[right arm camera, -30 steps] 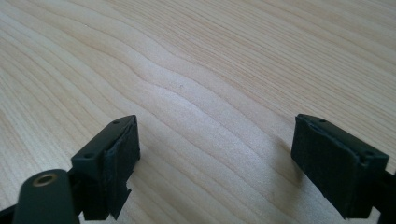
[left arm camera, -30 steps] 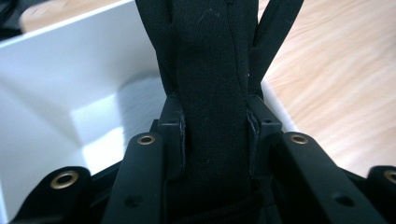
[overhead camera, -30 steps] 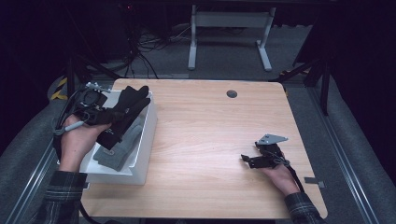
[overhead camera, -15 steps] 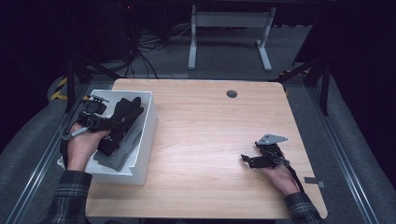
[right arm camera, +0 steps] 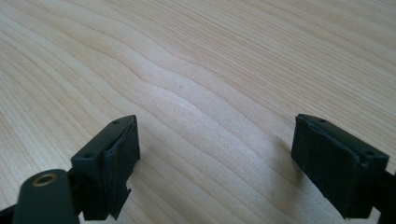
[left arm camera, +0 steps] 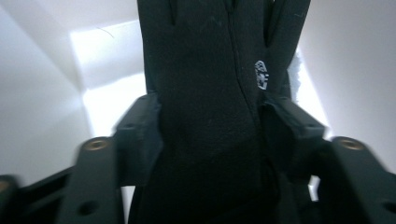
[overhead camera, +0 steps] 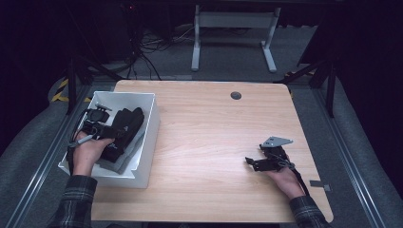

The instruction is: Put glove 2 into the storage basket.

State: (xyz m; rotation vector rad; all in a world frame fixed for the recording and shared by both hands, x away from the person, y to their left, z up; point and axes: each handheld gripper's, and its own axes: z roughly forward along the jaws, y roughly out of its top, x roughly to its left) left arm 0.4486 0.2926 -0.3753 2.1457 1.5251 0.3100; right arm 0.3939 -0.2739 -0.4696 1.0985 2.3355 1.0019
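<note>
- Inside the white rectangular plastic bin [overhead camera: 142, 164] at the table's left edge, the left gripper [overhead camera: 105, 129] sits low with a black fabric glove [left arm camera: 210, 107] between its jaws.
- Its jaws have just been opening; the pads flank the glove, barely or no longer pressing.
- Beneath lies a grey folded cloth [overhead camera: 124, 160].
- Risk: the soft fabric may cling to a pad and lift back out as the hand rises.
- Risk: the glove's fingers drape near the bin's rim and might slide over.
- On the light wooden table [overhead camera: 214, 142], the right gripper [overhead camera: 254, 163] rests wide open, holding nothing.
</note>
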